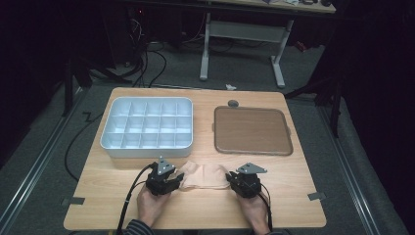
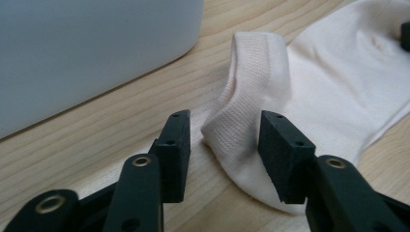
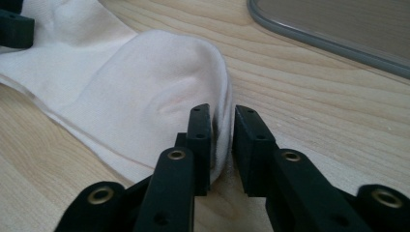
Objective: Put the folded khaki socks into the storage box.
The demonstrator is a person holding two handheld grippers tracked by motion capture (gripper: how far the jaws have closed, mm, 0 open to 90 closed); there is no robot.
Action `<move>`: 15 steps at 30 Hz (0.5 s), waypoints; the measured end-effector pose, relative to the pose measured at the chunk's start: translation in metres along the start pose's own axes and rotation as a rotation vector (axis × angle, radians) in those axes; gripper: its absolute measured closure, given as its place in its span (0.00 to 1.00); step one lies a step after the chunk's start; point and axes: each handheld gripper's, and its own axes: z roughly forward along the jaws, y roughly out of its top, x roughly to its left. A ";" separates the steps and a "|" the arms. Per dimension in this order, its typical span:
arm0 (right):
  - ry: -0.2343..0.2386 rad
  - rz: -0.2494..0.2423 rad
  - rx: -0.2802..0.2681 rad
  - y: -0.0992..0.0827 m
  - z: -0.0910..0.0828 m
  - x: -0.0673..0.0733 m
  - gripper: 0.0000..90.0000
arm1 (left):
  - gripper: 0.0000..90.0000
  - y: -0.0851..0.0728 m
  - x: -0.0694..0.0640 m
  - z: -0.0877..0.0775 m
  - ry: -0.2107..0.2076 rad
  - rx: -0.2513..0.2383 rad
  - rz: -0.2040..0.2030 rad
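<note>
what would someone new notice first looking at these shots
A pale cream fabric sock lies flat near the front edge of the light wooden table, between the left gripper and the right gripper, whose fingers straddle its two ends. Behind it sit a white plastic compartment box at left and a brown grey-rimmed tray at right.

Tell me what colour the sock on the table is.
The sock is pale cream, clearest in the left gripper view.

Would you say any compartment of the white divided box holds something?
No, in the high view every compartment of the white divided box looks empty.
</note>
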 end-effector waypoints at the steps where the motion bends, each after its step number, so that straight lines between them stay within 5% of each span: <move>1: -0.005 0.001 0.001 0.000 0.000 0.000 0.83 | 0.60 0.000 0.000 0.001 0.004 0.003 0.006; 8: -0.010 0.025 0.005 0.001 0.000 -0.003 0.74 | 0.56 -0.003 0.002 0.001 0.003 -0.014 -0.005; 15: -0.012 0.039 -0.055 0.006 -0.015 -0.002 0.70 | 0.50 -0.003 0.003 0.002 -0.017 -0.015 -0.011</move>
